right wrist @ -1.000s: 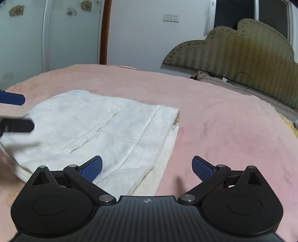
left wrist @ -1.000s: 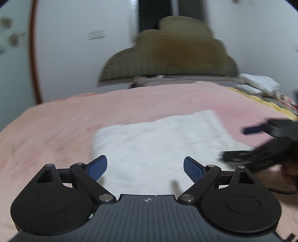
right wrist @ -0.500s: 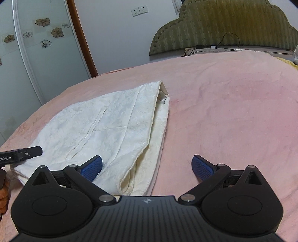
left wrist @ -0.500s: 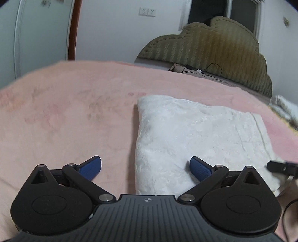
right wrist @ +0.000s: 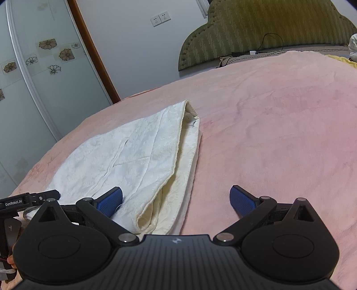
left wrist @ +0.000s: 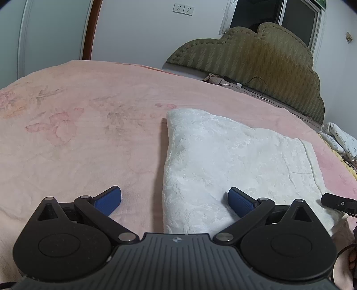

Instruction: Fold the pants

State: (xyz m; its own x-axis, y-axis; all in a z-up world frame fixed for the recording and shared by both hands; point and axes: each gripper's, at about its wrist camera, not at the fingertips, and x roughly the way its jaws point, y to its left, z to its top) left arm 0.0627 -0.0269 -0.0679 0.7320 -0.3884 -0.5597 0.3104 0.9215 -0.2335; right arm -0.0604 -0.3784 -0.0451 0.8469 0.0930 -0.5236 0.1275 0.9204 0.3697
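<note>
Since earlier: both wrist views have rolled and swung; the pants, seen blurred and straight ahead a sec ago, now sit sharp and off to one side of each view. L jaws have just been opening, nothing between them.
Bed: pink blanket (left wrist: 93,138) w/ faint flower print fills most of both views.
Headboard: olive green, scalloped top (left wrist: 263,67), at far end of bed; black cable lies along its base.
Wardrobe door: pale, w/ flower decals (right wrist: 44,51), brown frame beside it, left of right wrist view.
Pants: white, textured fabric, folded into a flat rectangle (left wrist: 234,160) on the blanket. In right wrist view the layered, cream-tinted open edges (right wrist: 133,156) face right; fold is rounded on the far left side in left wrist view.
Left gripper: (left wrist: 174,199) jaws spread wide, holding nothing. Left blue pad (left wrist: 109,200) over bare blanket, right blue pad over the pants' near-left corner; can't tell if it touches the cloth.
Right gripper: (right wrist: 176,199) jaws wide apart, empty. Left blue pad over the pants' near-right corner, right pad over blanket.
Writing: "GenRobot.AI" in white on the left gripper's black finger, at left edge of right wrist view.
Wall sockets: two white outlets (left wrist: 183,9), no legible text.
Other cloth: white bundle w/ small print (left wrist: 341,138) at bed's far right; print too small to read.
</note>
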